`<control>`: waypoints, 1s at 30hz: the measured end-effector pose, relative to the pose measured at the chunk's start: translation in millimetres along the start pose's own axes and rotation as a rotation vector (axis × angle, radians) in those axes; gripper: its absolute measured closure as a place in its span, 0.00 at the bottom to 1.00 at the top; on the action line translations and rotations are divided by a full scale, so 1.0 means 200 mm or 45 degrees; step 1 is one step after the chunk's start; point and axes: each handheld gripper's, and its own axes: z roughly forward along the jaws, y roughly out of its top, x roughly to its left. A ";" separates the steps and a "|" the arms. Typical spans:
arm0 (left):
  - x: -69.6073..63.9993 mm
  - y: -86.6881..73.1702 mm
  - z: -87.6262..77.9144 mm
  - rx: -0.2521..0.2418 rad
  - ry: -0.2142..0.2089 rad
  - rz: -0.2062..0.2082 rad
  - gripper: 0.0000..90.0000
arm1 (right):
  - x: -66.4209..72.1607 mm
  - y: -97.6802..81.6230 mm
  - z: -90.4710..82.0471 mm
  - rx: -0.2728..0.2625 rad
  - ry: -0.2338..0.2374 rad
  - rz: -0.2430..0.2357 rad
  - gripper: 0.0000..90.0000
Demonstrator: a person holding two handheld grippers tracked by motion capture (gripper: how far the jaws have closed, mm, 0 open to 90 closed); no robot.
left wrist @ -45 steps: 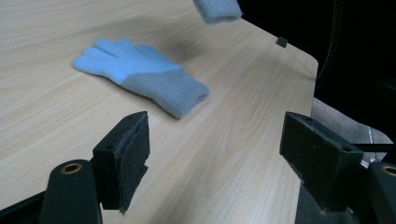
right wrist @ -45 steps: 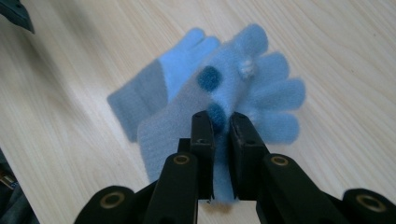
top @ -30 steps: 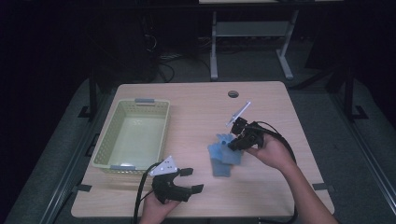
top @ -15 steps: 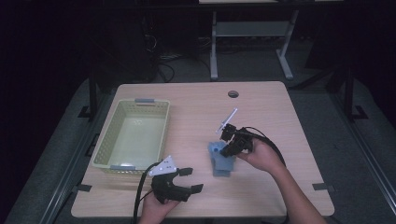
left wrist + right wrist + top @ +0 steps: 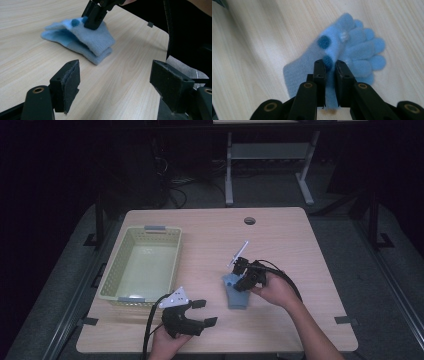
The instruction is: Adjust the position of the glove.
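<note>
Blue glove (image 5: 236, 292) flat on table, fingers pointing away from person, right tongs (image 5: 243, 281) clenched on it, left tongs (image 5: 202, 312) released.

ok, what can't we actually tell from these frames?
- Whether the right gripper pinches one glove layer or both: its own jaws cover the fold in the right gripper view.
- Glove detail in the high view: too small, partly under the gripper.
- Basket near inner wall: hidden by its rim.
- Left gripper: jaw bases cut off by the bottom edge.
</note>
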 end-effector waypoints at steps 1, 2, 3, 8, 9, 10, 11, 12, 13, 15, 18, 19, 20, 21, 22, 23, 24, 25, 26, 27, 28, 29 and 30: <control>0.00 0.00 0.00 -0.004 -0.002 0.002 0.27 | 0.00 0.00 0.01 0.001 -0.002 -0.001 0.89; 0.00 0.00 0.00 -0.003 -0.001 0.005 0.27 | 0.00 0.00 0.01 0.002 -0.004 -0.003 0.89; 0.00 0.00 0.00 -0.001 -0.001 0.004 0.27 | 0.01 0.00 0.01 0.006 -0.015 -0.008 0.89; 0.00 0.00 0.00 0.002 -0.003 -0.001 0.27 | 0.02 0.01 0.03 0.024 -0.039 -0.015 0.88; 0.00 0.00 0.00 -0.001 -0.003 -0.001 0.27 | 0.02 0.01 0.04 0.029 -0.048 -0.017 0.88; 0.00 0.00 0.00 -0.003 -0.004 0.002 0.27 | 0.02 0.01 0.05 0.025 -0.049 -0.016 0.88; 0.00 0.00 0.00 -0.002 -0.003 0.002 0.27 | 0.02 0.01 0.05 0.023 -0.045 -0.013 0.88; 0.00 0.00 0.00 -0.001 -0.003 0.004 0.27 | 0.02 0.01 0.06 0.024 -0.039 -0.009 0.88; 0.00 0.00 0.00 -0.001 -0.004 0.002 0.27 | 0.02 0.00 0.06 0.024 -0.038 -0.014 0.87; 0.00 0.00 0.00 -0.002 -0.006 -0.001 0.27 | 0.02 0.00 0.07 0.030 -0.040 -0.002 0.86; 0.00 0.00 0.00 0.003 -0.006 0.001 0.27 | 0.01 -0.01 0.08 0.021 -0.039 0.007 0.83; 0.00 0.00 0.00 0.001 -0.006 0.000 0.27 | 0.01 -0.01 0.08 0.020 -0.041 0.012 0.81; 0.00 0.00 0.00 0.001 -0.006 0.000 0.27 | 0.01 -0.01 0.08 0.011 -0.043 0.020 0.76; 0.00 0.00 0.00 -0.001 -0.005 0.001 0.27 | 0.00 -0.01 0.07 0.003 -0.044 0.026 0.74; 0.00 0.00 0.00 0.000 -0.004 0.002 0.27 | 0.00 -0.01 0.06 -0.009 -0.041 0.032 0.72; 0.00 0.00 0.00 0.001 -0.006 0.000 0.27 | 0.00 -0.01 0.05 -0.022 -0.050 0.031 0.69; 0.00 0.00 0.01 0.001 -0.007 -0.002 0.27 | 0.00 -0.01 0.05 -0.032 -0.057 0.038 0.69; 0.00 0.00 0.01 0.005 -0.007 -0.002 0.27 | 0.00 -0.01 0.04 -0.049 -0.062 0.046 0.69; 0.00 0.00 0.01 0.006 -0.008 -0.003 0.27 | 0.00 -0.02 0.02 -0.071 -0.060 0.058 0.72; 0.00 0.00 0.01 0.007 -0.009 -0.004 0.27 | -0.01 -0.02 0.02 -0.086 -0.062 0.064 0.77; 0.00 0.00 0.01 0.006 -0.008 -0.002 0.27 | -0.01 -0.02 0.01 -0.095 -0.057 0.073 0.80; 0.00 0.00 0.01 0.007 -0.007 0.000 0.27 | -0.01 -0.02 0.01 -0.105 -0.068 0.078 0.84; 0.00 0.00 0.01 0.006 -0.006 -0.001 0.27 | 0.00 -0.02 0.02 -0.115 -0.068 0.085 0.86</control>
